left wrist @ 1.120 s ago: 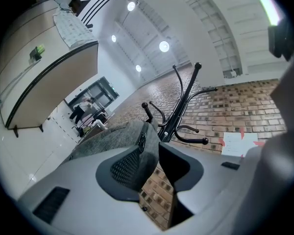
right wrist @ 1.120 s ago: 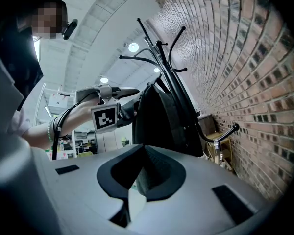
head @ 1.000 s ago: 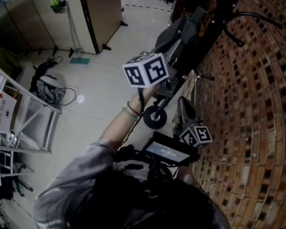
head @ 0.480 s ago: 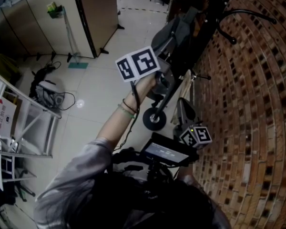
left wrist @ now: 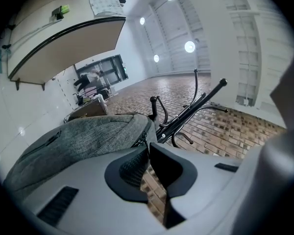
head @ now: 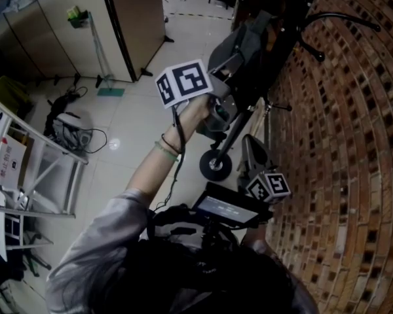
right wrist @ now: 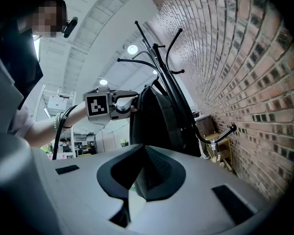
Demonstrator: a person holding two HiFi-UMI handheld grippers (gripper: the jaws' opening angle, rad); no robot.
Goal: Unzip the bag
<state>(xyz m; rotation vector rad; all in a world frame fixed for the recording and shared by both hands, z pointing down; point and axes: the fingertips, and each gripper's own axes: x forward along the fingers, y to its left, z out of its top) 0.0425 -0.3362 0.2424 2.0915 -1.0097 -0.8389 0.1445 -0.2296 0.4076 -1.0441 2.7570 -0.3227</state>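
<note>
A grey backpack (head: 239, 48) hangs on a black coat rack (head: 295, 18) beside the brick wall. My left gripper (head: 221, 100) is raised to the bag's side. In the left gripper view its jaws (left wrist: 148, 145) are shut right at the bag's zipper line, on the zipper pull, of which only a dark bit shows at the tips; the grey fabric (left wrist: 88, 136) fills the left. The right gripper view shows the left gripper (right wrist: 130, 106) touching the bag's (right wrist: 154, 116) edge. My right gripper (head: 270, 187) hangs low near the person's body, shut (right wrist: 143, 148) with nothing in it.
The brick wall (head: 354, 142) runs along the right. A small black wheel (head: 215, 165) stands on the tiled floor under the rack. A metal shelf frame (head: 33, 169), cables (head: 69, 126) and beige cabinets (head: 59, 25) lie at the left. A wooden stool (right wrist: 220, 146) stands by the wall.
The left gripper has moved up and a little left, closer against the bag. The right gripper has stayed where it was.
</note>
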